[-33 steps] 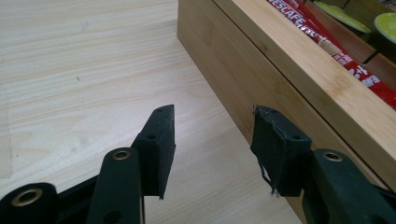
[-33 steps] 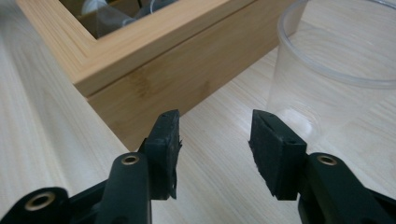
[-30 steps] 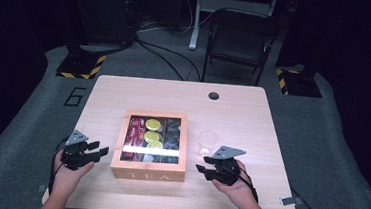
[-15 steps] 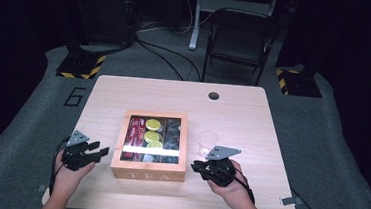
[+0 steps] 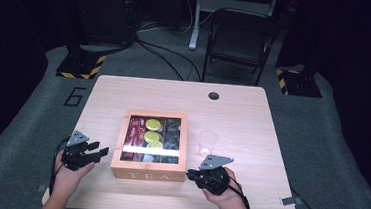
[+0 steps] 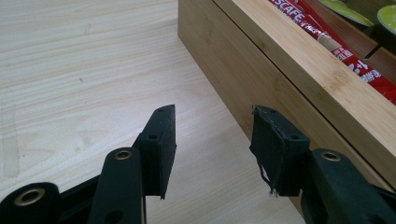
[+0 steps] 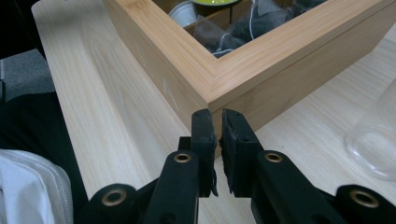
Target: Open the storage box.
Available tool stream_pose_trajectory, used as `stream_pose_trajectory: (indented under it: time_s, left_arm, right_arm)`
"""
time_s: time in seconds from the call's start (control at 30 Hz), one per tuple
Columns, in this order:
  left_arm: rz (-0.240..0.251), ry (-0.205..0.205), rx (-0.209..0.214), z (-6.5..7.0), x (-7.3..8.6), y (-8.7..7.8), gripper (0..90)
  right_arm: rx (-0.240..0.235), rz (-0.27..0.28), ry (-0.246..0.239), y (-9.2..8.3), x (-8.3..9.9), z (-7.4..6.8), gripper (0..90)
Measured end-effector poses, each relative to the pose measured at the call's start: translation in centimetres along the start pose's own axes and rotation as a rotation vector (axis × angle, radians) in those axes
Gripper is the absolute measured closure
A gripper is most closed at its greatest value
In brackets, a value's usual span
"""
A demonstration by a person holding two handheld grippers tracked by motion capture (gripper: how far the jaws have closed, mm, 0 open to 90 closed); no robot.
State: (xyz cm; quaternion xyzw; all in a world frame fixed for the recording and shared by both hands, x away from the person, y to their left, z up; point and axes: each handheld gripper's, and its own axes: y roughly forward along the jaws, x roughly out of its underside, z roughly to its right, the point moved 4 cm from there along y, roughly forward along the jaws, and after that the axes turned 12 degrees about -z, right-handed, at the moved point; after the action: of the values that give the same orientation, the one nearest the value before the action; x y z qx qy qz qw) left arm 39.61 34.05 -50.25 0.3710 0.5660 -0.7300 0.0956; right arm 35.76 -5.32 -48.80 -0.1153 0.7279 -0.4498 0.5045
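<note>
The wooden tea box (image 5: 150, 145) sits near the middle of the table (image 5: 253, 110), its near front face lettered "TEA", its top framed in wood over compartments holding red sachets (image 5: 135, 130), yellow-green capsules (image 5: 153, 125) and dark tea bags (image 5: 172, 133). A clear glass cup (image 5: 207, 142) stands just to the right of the box, apart from it. The left gripper (image 5: 90, 152) is held by a hand at the box's near-left corner; in the left gripper view its jaws stand well apart with nothing between them, the right-hand jaw close against the box's side wall (image 6: 280, 79), though contact cannot be confirmed. The right gripper (image 5: 191, 175) is held at the near-right corner; in the right gripper view its jaws are almost together, a thin slit between them, gripping nothing, the tips (image 7: 215, 122) directly below the box's corner (image 7: 210, 95). Judgement: the step in hand is the approach to the box from both sides, with no grasp yet made. The next move likely calls for the right gripper to part its jaws or set its tips under the frame's edge, while the left steadies the side wall. Care is needed not to push the box toward the cup.
</note>
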Motion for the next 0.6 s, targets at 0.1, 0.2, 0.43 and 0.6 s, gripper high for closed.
stream_pose_trajectory:
  time_s: [0.1,0.2,0.43,0.6]
  left_arm:
    - [-0.001,0.002,0.001,0.02,0.01,-0.04,50.0]
    - [0.003,0.000,0.000,0.00,0.02,0.02,50.0]
    - [-0.008,0.006,0.005,-0.04,0.05,-0.03,49.9]
    - [-0.005,0.006,0.003,-0.02,0.04,-0.01,49.9]
  right_arm:
    - [-0.008,-0.015,-0.007,0.24,0.07,-0.02,86.3]
    - [-0.002,-0.020,-0.027,0.42,0.00,0.06,88.1]
    - [-0.002,-0.032,-0.014,0.75,0.10,-0.10,88.2]
    - [-0.003,-0.026,-0.015,0.85,0.07,-0.09,88.2]
